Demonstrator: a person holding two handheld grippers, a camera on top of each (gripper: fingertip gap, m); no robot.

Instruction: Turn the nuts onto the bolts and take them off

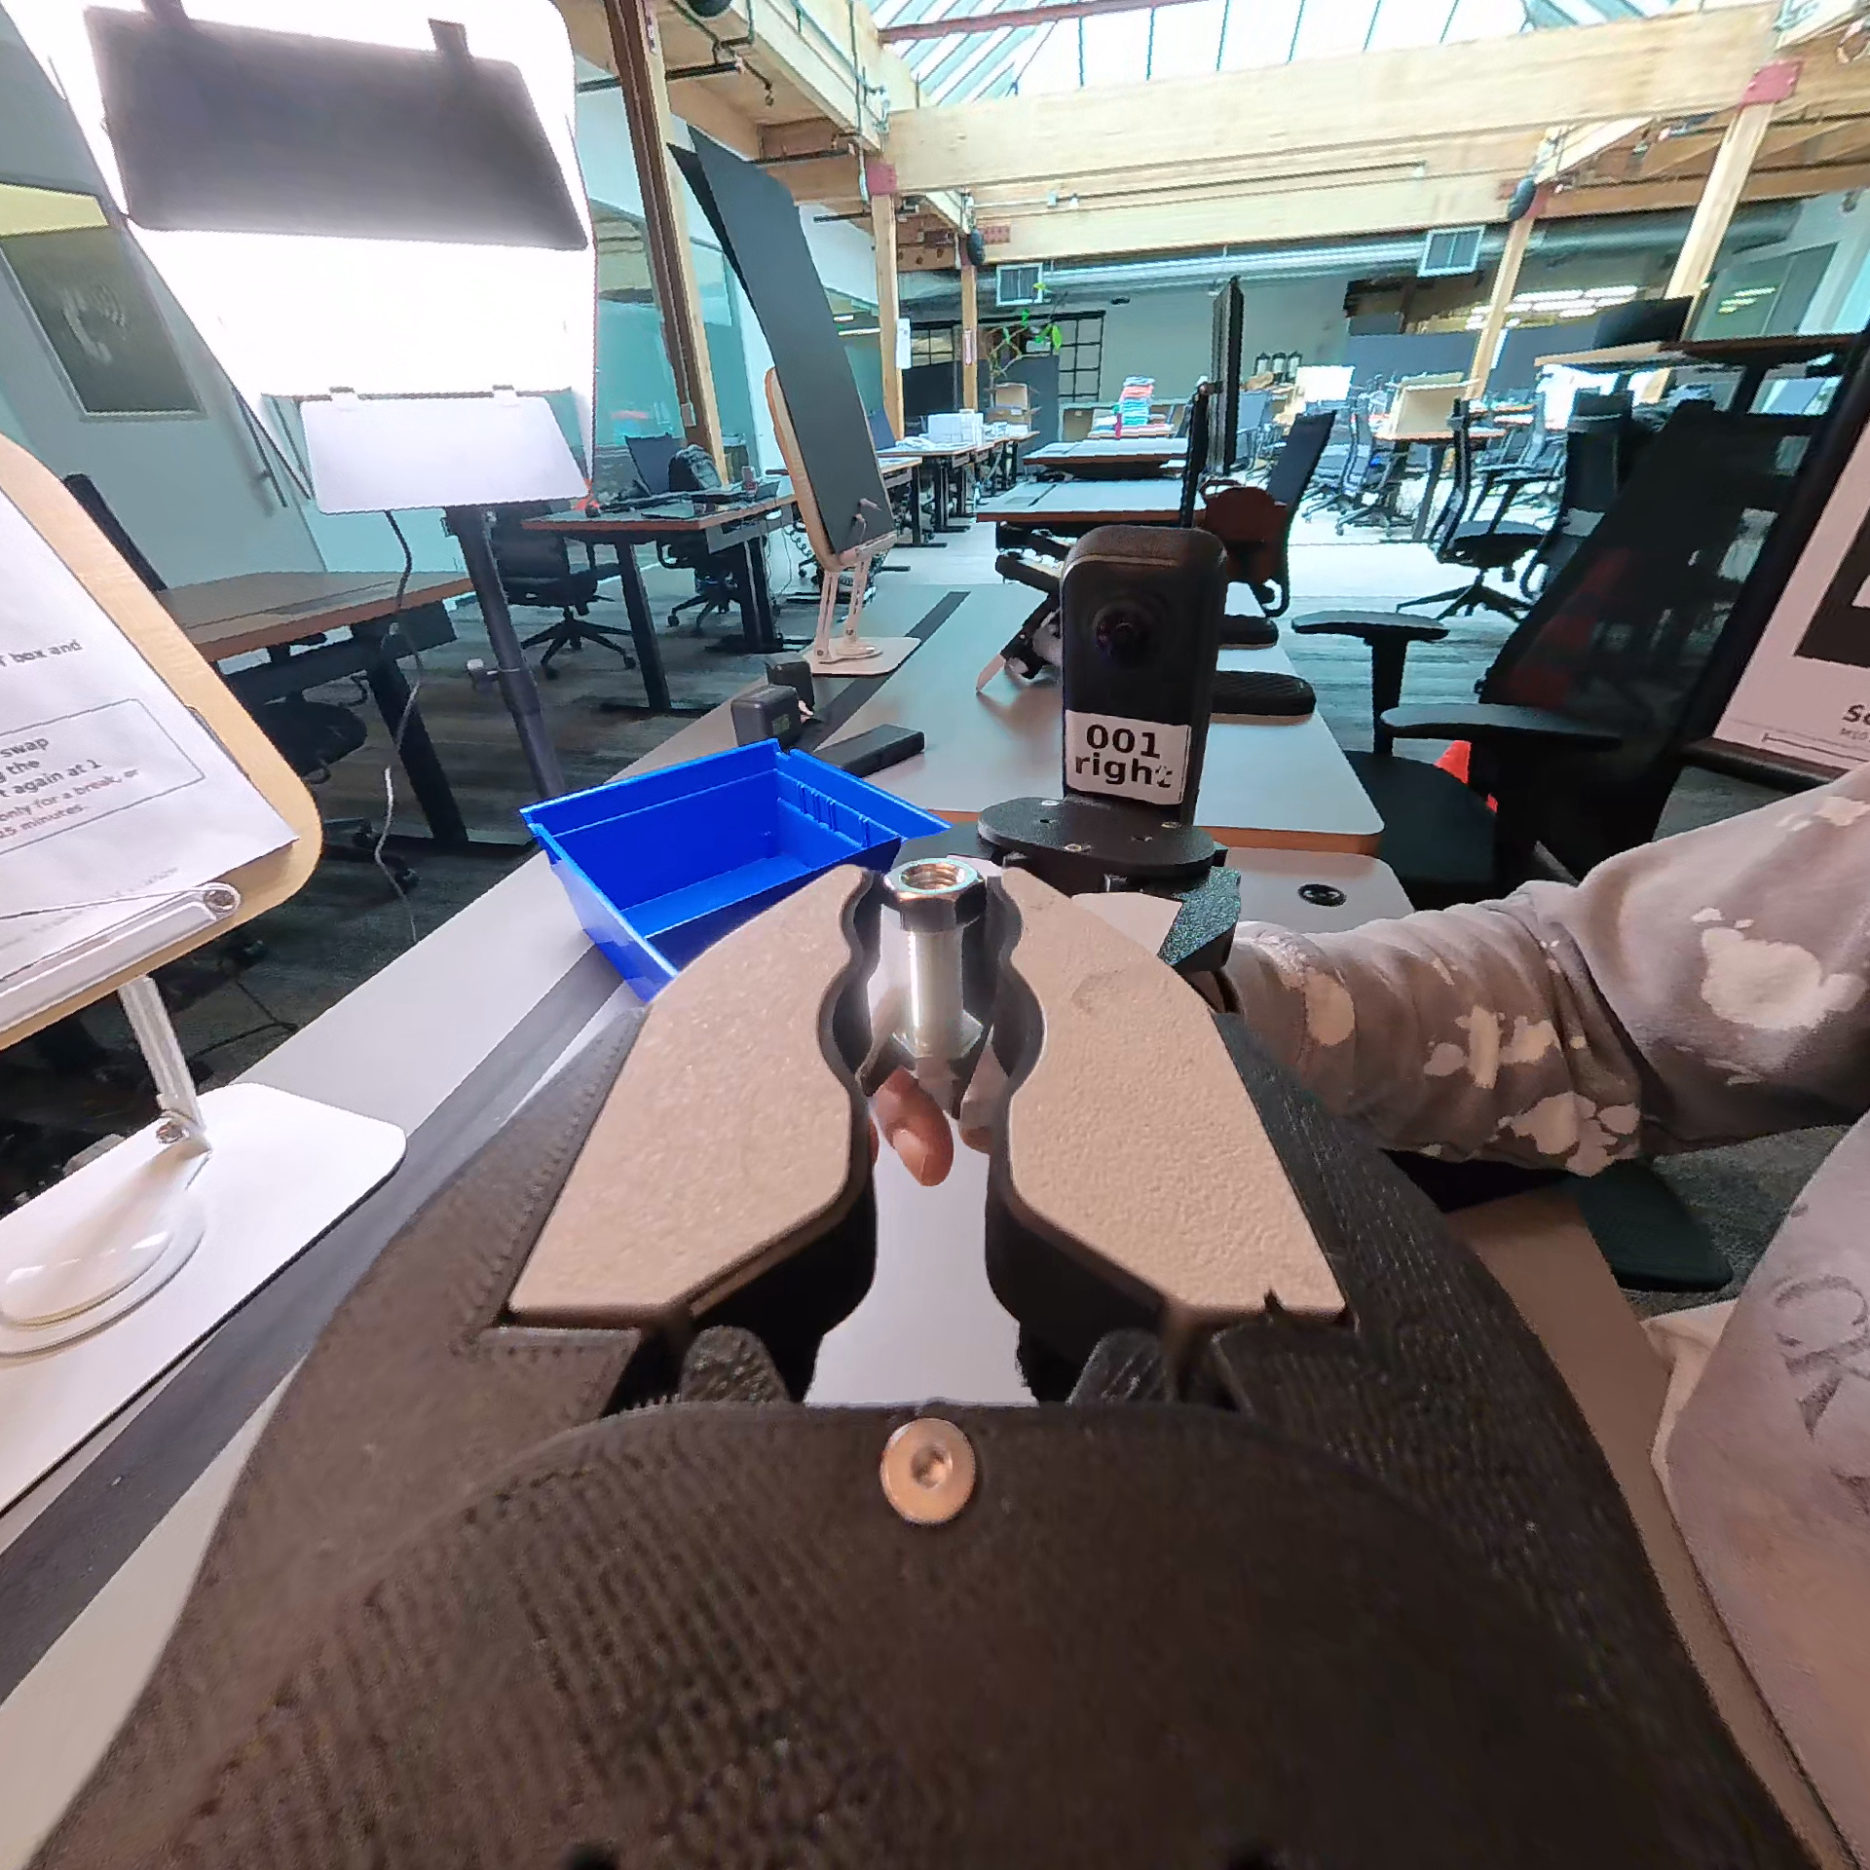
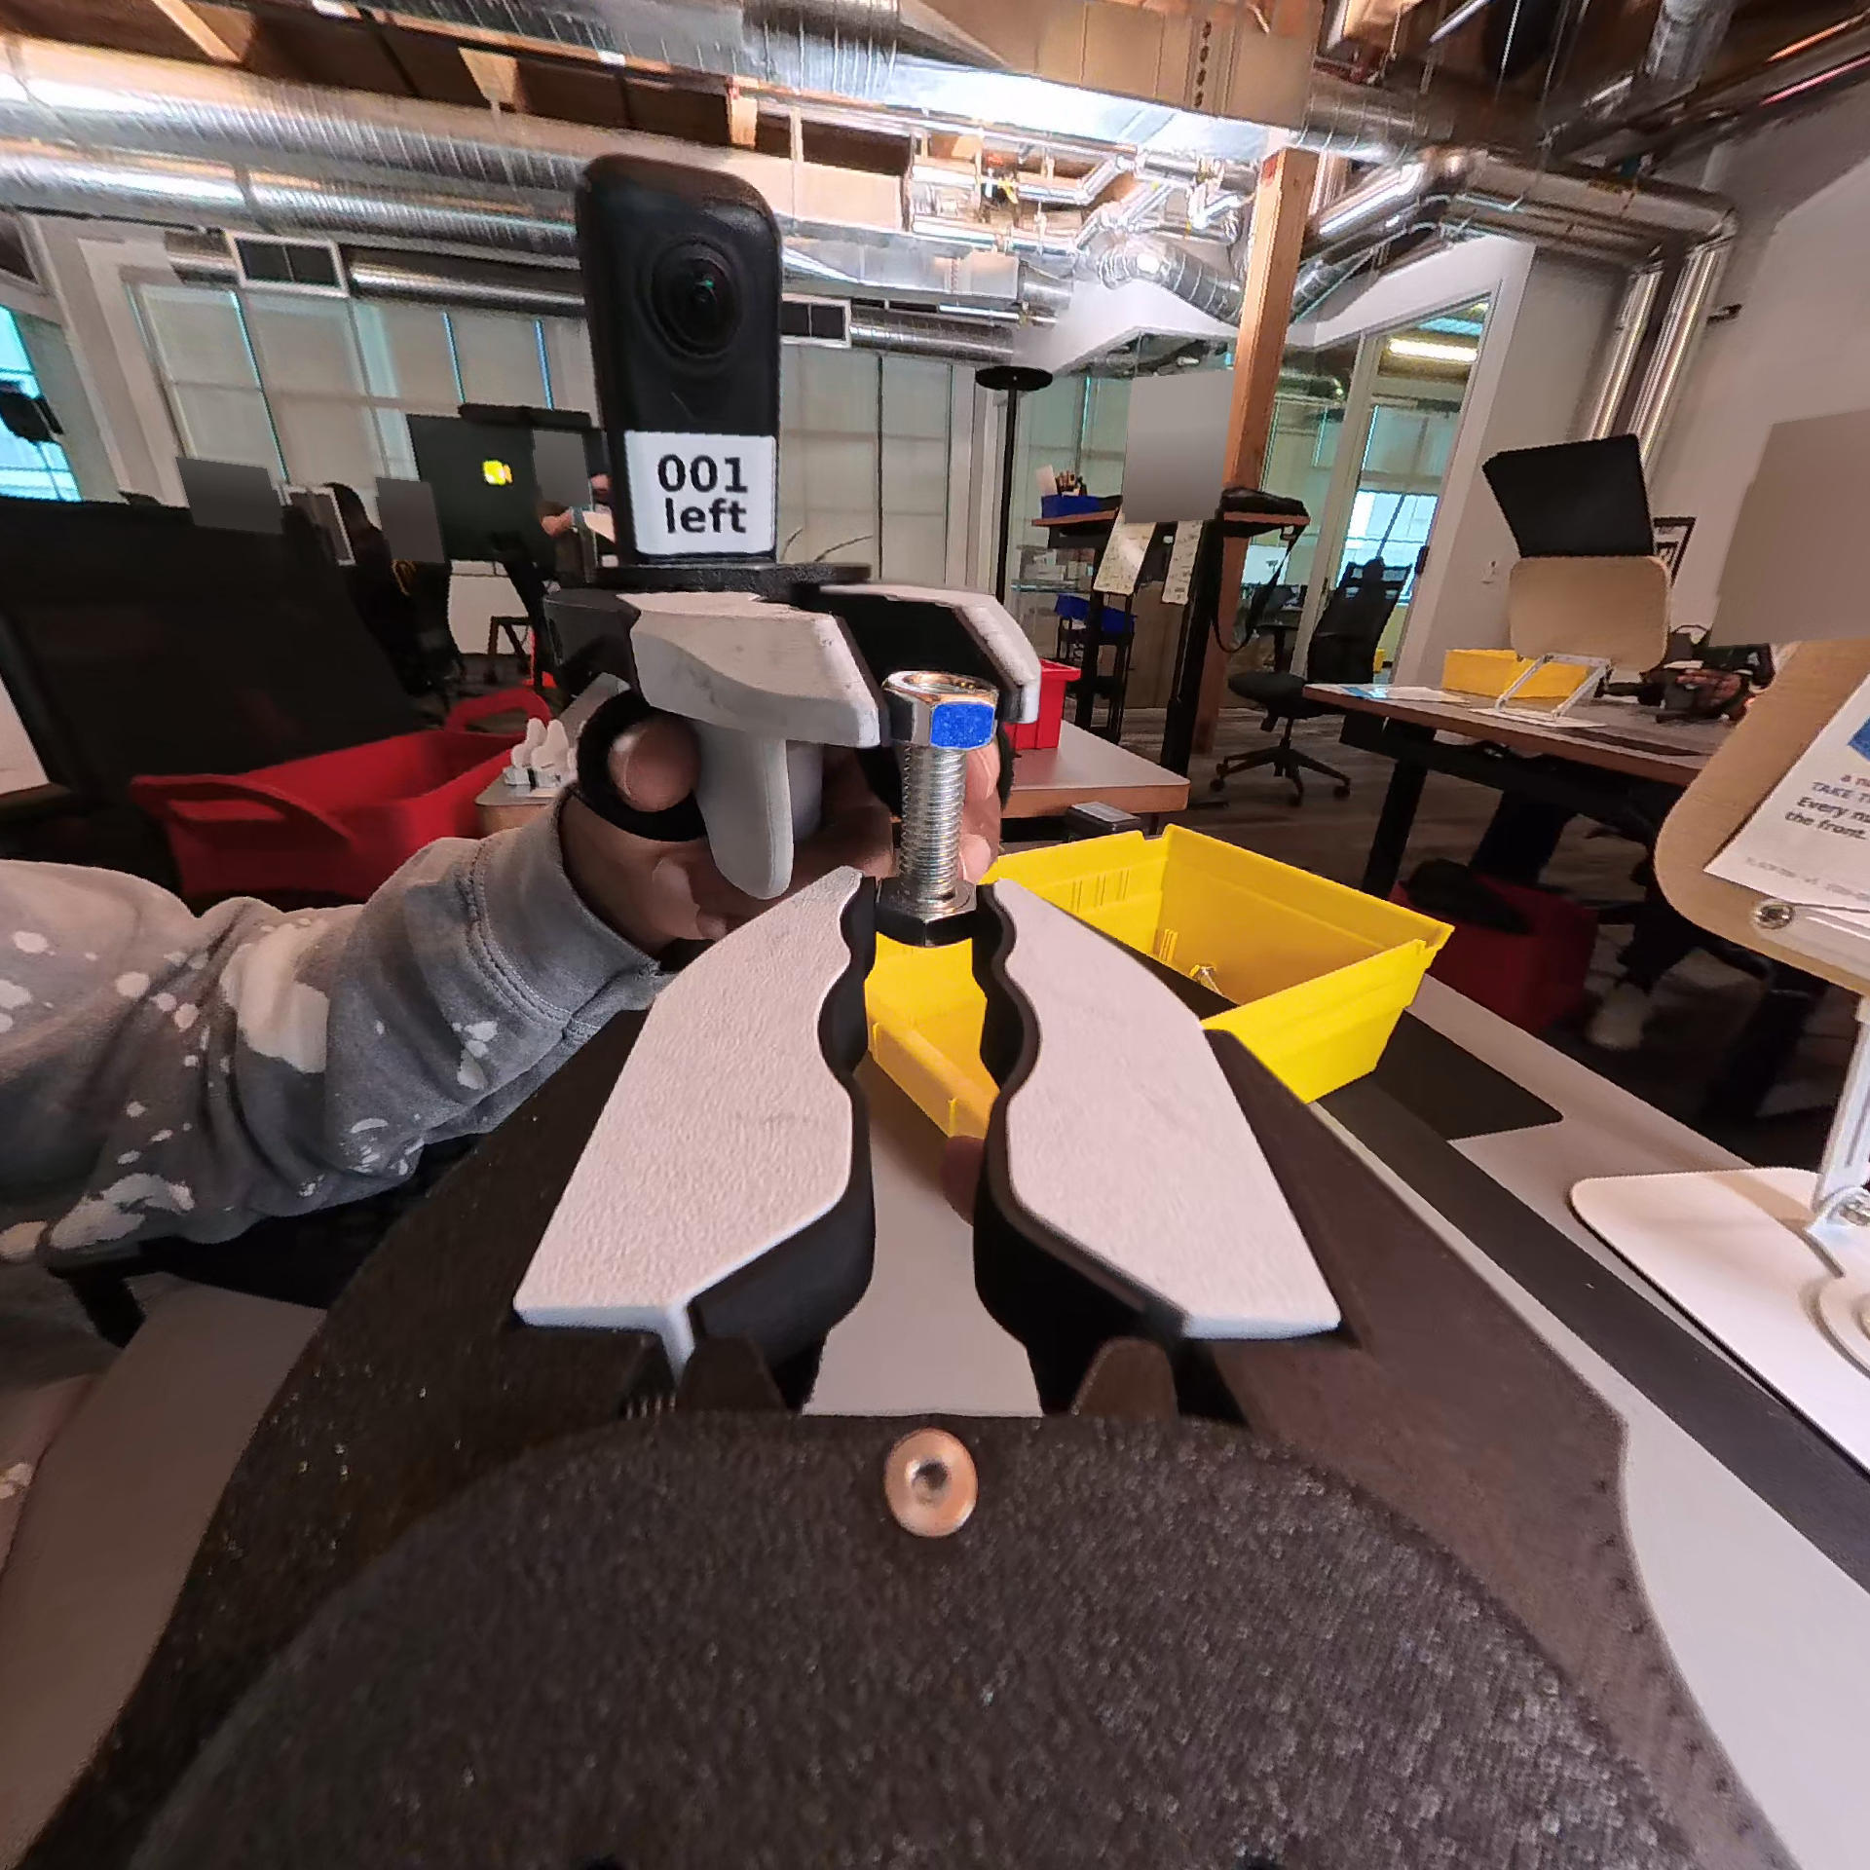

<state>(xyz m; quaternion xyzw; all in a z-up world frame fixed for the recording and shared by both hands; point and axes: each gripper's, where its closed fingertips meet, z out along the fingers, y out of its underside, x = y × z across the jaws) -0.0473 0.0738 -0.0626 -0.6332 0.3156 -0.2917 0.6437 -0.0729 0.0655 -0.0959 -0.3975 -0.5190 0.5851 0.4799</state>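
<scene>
Between the two tools, the left gripper (image 2: 936, 698) clamped the bolt (image 2: 932, 820) steady while the right gripper (image 2: 926, 916) pinched the nut (image 2: 926, 923) for turning.

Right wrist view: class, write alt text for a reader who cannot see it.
The right gripper pinches a dark nut at the lower end of an upright silver bolt, whose hex head the left gripper clamps from the far side. A yellow bin sits on the table behind them.
</scene>
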